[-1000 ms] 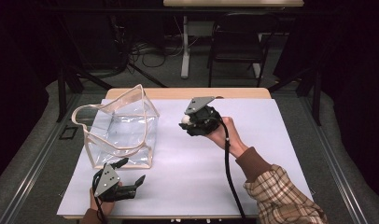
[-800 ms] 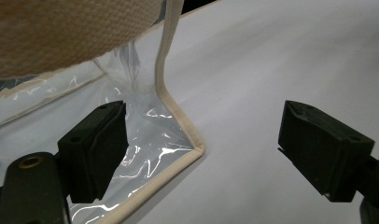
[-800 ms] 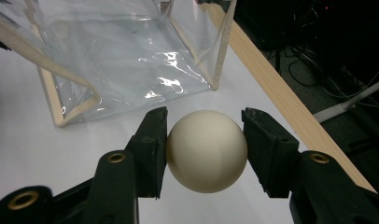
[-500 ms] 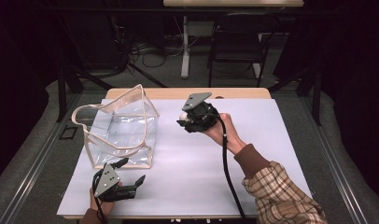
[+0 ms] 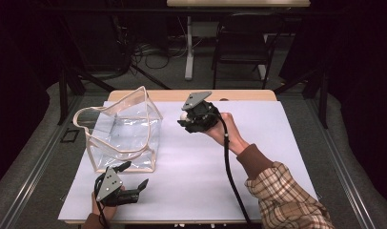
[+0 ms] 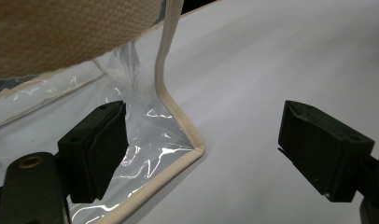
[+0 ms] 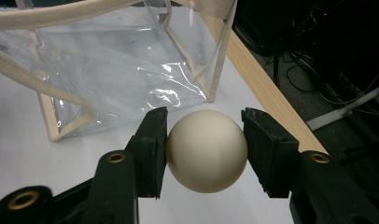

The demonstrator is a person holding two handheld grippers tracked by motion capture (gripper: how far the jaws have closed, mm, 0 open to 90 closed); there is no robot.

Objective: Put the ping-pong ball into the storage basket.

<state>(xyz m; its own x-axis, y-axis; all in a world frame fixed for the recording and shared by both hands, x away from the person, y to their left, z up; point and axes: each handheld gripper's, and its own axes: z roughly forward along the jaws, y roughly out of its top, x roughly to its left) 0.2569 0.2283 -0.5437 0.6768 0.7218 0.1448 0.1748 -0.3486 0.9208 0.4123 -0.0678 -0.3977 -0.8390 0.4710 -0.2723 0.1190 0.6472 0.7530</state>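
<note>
The right gripper [image 7: 204, 149] was clamped on a cream ball [image 7: 207, 150], smooth, hard and probably slippery, best pinched across its middle, at three o'clock from the floppy clear bag [image 5: 125, 131]. The left gripper [image 5: 129, 179] stood apart at the bag's six o'clock.

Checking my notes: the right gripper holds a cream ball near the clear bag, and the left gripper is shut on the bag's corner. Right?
Not quite. The left gripper is open, its jaws apart around the bag corner, as the left gripper view shows. The right gripper does hold the ball.
</note>
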